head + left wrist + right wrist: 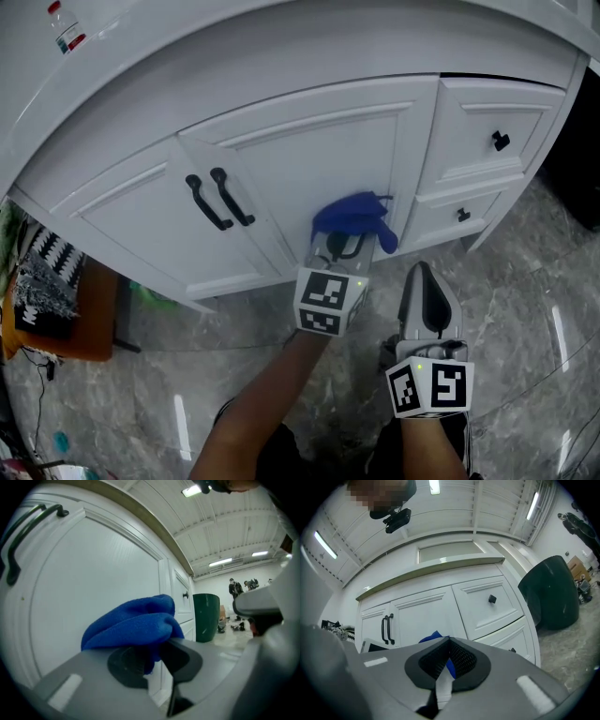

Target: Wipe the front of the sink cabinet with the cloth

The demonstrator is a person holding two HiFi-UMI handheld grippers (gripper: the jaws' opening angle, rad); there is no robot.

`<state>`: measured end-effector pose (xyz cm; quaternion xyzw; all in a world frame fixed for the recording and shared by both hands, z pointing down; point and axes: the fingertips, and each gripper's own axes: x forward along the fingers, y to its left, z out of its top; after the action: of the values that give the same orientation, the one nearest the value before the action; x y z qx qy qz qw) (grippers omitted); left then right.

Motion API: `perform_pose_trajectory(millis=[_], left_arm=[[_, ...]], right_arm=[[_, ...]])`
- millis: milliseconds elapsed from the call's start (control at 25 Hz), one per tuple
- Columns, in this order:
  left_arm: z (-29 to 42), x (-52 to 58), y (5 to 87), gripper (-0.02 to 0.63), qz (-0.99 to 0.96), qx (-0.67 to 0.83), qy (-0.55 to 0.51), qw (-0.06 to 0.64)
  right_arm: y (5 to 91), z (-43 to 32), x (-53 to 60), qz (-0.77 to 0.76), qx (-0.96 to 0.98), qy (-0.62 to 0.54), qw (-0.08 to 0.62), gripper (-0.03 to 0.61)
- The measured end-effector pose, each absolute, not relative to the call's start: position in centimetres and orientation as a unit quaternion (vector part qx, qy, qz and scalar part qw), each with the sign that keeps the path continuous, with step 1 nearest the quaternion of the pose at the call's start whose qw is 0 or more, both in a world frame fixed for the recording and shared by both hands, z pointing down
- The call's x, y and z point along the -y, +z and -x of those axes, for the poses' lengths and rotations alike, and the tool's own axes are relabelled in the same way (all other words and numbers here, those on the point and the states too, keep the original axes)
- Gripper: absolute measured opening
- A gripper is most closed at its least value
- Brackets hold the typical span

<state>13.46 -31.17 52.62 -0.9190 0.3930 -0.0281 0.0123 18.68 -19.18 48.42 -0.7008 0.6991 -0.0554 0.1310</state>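
Observation:
The white sink cabinet fills the head view, with two black door handles on its doors. A blue cloth is bunched against the right door, near its lower right corner. My left gripper is shut on the cloth and holds it to the door panel. In the left gripper view the blue cloth bulges over the jaws of the left gripper. My right gripper hangs shut over the floor, right of the left one, holding nothing. In its own view the right gripper faces the cabinet.
Two drawers with black knobs stand right of the doors. A dark green bin stands beyond the cabinet's right end. A brown stool with a black-and-white patterned cloth is at the left. A bottle stands on the countertop. Grey marble floor lies below.

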Motion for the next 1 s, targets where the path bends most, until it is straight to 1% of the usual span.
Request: perform_pose_trajectory(millis=[160,480,680,1000], left_arm=[[-10.9,31.2,52.8,0.067,0.915,-0.402,-0.033,0.016],[-4.5,31.0,52.6,0.067,0.897,-0.442,-0.028,-0.007],[-2.2,30.4,52.4,0.064,0.894,-0.445,-0.049,0.008],[2.6,30.0,52.2,0.06,0.882,-0.47,-0.035,-0.01]], right_arm=[[48.7,-17.8,19.6,0.694,-0.706,-0.056,0.127,0.0],[49.1,-15.0,20.3,0.675,-0.727,-0.048,0.112,0.0],[49.6,-12.7,20.8,0.66,-0.746,-0.032,0.084,0.0],[50.1,-10.6,21.4,0.653,-0.752,-0.035,0.083,0.0]])
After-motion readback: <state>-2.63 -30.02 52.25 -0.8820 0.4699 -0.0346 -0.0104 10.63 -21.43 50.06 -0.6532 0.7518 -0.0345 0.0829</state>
